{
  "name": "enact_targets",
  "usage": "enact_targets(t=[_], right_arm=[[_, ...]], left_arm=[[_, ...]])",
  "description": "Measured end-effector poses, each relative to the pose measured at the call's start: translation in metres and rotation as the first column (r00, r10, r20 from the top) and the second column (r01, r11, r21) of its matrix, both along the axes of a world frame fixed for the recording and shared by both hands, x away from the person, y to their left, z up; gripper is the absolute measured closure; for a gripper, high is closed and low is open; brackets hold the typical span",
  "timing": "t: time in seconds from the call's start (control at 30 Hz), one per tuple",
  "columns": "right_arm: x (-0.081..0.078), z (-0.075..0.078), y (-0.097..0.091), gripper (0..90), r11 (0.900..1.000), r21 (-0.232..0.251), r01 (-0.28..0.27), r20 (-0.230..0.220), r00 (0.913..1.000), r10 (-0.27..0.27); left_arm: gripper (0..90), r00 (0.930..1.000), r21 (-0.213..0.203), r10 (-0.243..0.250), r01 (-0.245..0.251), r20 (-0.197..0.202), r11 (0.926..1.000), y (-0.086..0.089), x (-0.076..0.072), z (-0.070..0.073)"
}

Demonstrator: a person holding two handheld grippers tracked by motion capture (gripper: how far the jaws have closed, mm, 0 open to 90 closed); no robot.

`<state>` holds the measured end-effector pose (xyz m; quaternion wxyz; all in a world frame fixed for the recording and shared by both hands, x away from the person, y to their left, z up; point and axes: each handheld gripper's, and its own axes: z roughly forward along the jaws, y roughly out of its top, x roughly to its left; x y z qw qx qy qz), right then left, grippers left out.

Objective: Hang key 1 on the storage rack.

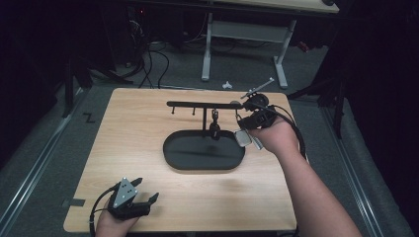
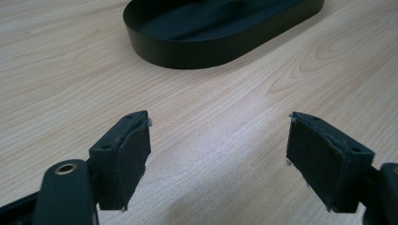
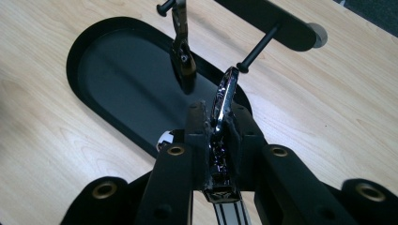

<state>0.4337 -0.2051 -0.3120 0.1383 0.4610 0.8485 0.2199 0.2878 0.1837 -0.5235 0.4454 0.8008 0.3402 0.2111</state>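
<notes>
A: My right gripper (image 3: 218,136) is clamped on a shiny metal carabiner clip (image 3: 224,101), jaws pressed onto its lower half. Left gripper (image 2: 218,159) has its jaws wide apart with bare wood between them, parked low at the near-left corner of the table (image 1: 128,128).

B: Surface and room?

A: Light wood-grain tabletop, matte, sitting on grey carpet. The room is dark around it. A white-legged desk (image 1: 244,37) stands behind, cables on the floor beside it.

B: Edges, clearance?

A: My left gripper sits close to the near edge. My right hand (image 1: 274,136) is near the right edge, just beside the right end of the black oval tray (image 1: 173,160). Open wood left of the tray and in front of it; the two grippers are well apart.

B: The clip?

A: Chrome and narrow, upright in the pads. A strap with black and white stripes (image 3: 230,213) hangs from its base. Its top loop is right at the tip of the end peg (image 3: 258,47) on the black hanger bar (image 3: 277,21); can't tell if it touches. A second, dark clip (image 3: 182,51) hangs from the next peg, over the tray.
</notes>
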Motion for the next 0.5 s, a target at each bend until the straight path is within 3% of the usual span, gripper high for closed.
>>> enact_targets(t=[0.5], right_arm=[[0.017, -0.006, 0.005, 80.4, 0.9999, 0.007, 0.015, -0.023, 0.9996, -0.015]], left_arm=[[22.4, 1.0000, 0.001, -0.001, 0.001, -0.003, 1.0000, 0.001, 0.000, 0.000]])
